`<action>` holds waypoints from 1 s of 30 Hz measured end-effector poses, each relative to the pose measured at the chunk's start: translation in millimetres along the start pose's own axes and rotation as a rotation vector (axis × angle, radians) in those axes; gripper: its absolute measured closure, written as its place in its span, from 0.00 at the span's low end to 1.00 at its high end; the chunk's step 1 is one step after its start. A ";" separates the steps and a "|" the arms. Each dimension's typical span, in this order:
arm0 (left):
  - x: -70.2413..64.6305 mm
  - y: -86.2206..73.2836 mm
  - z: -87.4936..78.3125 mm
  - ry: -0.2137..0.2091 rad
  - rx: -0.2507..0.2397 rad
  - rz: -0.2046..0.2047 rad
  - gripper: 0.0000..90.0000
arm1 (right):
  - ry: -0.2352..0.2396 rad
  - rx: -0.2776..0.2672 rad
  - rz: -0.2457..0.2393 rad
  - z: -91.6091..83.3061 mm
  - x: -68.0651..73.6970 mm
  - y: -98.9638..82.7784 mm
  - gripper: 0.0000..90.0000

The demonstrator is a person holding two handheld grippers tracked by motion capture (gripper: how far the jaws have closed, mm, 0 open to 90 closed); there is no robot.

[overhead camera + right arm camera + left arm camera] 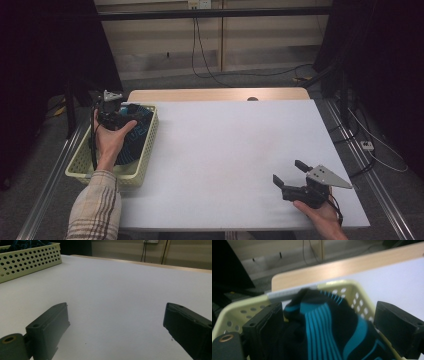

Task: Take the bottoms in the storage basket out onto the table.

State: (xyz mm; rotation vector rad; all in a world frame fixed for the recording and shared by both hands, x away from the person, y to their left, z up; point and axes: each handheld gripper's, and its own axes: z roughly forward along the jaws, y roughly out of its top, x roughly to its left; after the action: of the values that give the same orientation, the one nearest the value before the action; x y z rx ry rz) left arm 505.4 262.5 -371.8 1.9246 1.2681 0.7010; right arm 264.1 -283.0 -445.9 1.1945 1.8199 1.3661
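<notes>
Left gripper (327, 322): jaws spread wide, one on each side of the garment, nothing clamped; positioned over the basket's far end.
Garment (324, 325): black fabric with blue stripes, bunched inside the basket; long axis follows the basket's length, toward the surface's far edge.
Basket (145, 150): pale yellow, perforated, at the left edge of the surface (225, 150); long axis near-to-far.
Right gripper (290, 172): jaws wide apart and empty, at the near right corner, pointing toward the basket.
</notes>
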 end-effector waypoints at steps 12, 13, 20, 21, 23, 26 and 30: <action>3.7 -16.7 27.4 -0.012 0.134 -0.042 0.08 | 0.005 0.003 0.007 0.4 -0.1 -0.2 0.07; 4.2 -17.2 28.5 -0.002 0.139 -0.033 0.08 | 0.005 0.003 0.007 0.4 -0.1 -0.2 0.07; 5.3 -25.6 41.9 -0.007 0.264 -0.051 0.06 | 0.006 0.006 0.002 0.7 0.0 -0.4 0.07; 5.8 -27.0 43.4 -0.007 0.276 -0.048 0.06 | 0.006 0.006 0.002 0.8 0.0 -0.4 0.07; 5.5 -29.7 47.3 0.008 0.296 -0.047 0.06 | 0.005 0.005 0.005 1.0 0.1 -0.4 0.07; 4.6 -32.0 51.8 -0.003 0.328 -0.051 0.05 | 0.005 0.009 0.006 1.4 0.0 -0.5 0.07; 3.1 -34.4 55.6 -0.005 0.350 -0.016 0.05 | 0.009 0.012 0.004 1.6 0.7 -0.6 0.07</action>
State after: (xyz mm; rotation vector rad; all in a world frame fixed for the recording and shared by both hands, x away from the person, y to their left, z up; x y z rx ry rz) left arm 530.0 259.5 -432.4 2.1875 1.4782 0.4884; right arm 264.9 -281.8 -446.9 1.2005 1.8353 1.3669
